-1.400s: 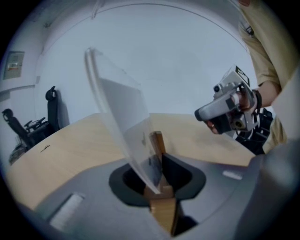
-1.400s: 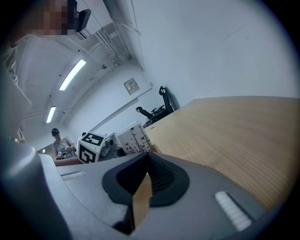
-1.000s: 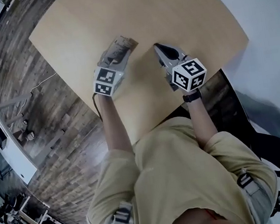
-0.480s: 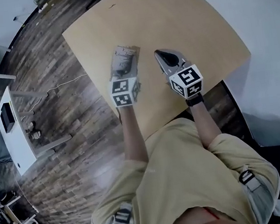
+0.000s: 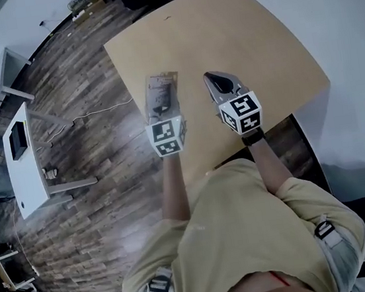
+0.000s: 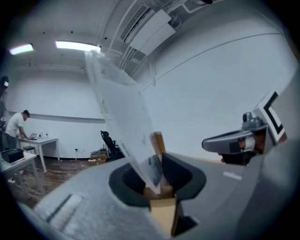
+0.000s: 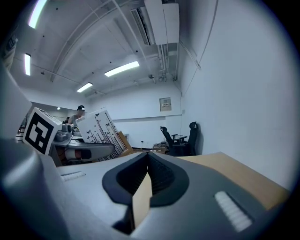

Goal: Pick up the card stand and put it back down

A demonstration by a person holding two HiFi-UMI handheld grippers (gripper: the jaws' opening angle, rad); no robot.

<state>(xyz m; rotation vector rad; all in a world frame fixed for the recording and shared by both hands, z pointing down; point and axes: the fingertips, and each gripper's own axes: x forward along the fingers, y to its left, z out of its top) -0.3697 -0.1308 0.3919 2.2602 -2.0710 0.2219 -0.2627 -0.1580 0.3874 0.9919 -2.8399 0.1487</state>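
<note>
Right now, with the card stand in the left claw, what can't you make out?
Base of the card stand: head view, covered by the left claw.
Any wording on the card: too small in every view.
Gap between stand and table: no view shows it.

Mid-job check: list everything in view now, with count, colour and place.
table: one, tan, centre
card stand: one, clear panel on wood base, above the table
desk: one, white, left of the table
chairs: two, black, by the far wall
bystander: one, white top, far side of the room
left tongs: one, grey, shut on the card stand
right tongs: one, grey, shut, empty, above the table
</note>
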